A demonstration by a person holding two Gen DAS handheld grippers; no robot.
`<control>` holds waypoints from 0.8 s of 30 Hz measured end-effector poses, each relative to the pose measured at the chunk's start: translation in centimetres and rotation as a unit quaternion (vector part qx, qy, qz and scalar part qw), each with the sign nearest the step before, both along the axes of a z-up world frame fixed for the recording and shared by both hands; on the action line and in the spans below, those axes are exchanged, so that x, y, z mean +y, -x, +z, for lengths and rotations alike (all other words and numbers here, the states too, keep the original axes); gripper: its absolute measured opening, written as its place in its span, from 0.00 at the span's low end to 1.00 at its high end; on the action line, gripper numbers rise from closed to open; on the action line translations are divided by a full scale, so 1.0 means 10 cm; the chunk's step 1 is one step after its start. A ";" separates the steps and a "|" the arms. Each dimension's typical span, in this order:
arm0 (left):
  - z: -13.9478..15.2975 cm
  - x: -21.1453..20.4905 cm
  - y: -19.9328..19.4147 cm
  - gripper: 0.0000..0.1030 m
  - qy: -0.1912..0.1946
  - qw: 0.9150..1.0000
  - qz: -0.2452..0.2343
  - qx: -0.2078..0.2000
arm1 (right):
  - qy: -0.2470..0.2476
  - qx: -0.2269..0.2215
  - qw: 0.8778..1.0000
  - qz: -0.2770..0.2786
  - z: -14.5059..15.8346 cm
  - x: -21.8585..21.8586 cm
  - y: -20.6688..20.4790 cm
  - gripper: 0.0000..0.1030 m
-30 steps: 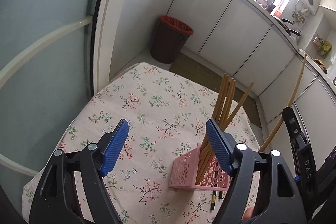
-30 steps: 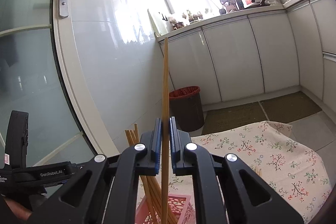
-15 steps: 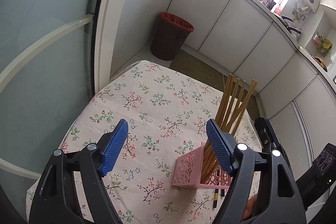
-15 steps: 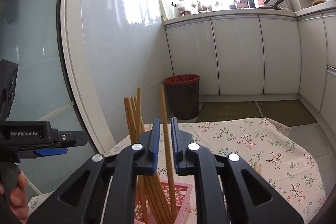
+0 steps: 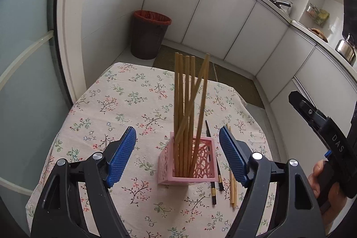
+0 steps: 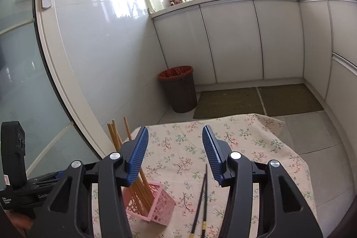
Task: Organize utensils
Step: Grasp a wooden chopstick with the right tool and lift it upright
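Note:
A pink openwork holder [image 5: 187,162] [image 6: 154,202] stands on the floral tablecloth [image 5: 111,104] with several wooden chopsticks [image 5: 189,104] [image 6: 116,133] upright in it. My left gripper [image 5: 177,137] hovers just short of the holder, open, with nothing between its pads. A pair of black chopsticks [image 5: 213,171] [image 6: 202,195] and two pale wooden ones [image 5: 232,182] lie on the cloth right of the holder. My right gripper [image 6: 175,133] is above the table to the right of the holder; its jaws are opening and nothing is between them.
A dark bin with a red liner [image 5: 149,35] [image 6: 178,88] stands on the floor beyond the table. White cabinets [image 6: 234,41] run along the far wall and a glass door [image 6: 20,81] is at the left. A hand [image 5: 321,180] holds the right gripper's handle.
The right gripper has let go of the wooden chopstick, which now stands in the holder, and its jaws have spread. The holder now sits centred before the left gripper.

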State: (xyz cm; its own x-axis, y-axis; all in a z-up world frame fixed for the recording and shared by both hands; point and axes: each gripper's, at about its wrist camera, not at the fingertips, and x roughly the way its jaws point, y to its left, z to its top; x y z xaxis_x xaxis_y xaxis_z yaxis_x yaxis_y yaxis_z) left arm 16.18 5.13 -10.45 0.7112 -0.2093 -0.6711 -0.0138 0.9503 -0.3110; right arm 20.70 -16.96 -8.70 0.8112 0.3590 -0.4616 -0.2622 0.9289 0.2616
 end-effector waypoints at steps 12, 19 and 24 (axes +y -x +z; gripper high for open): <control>-0.33 -0.80 0.00 0.70 -0.019 0.995 -0.088 0.041 | -0.036 0.290 0.955 -0.045 -1.14 -0.70 -0.43 0.32; -0.42 -1.00 -0.07 0.70 -0.024 0.993 -0.099 0.057 | -0.048 0.326 0.943 -0.041 -1.37 -0.75 -0.48 0.24; -0.49 -1.02 -0.07 0.66 -0.025 0.992 -0.096 0.075 | -0.047 0.360 0.931 -0.034 -1.59 -0.69 -0.62 0.22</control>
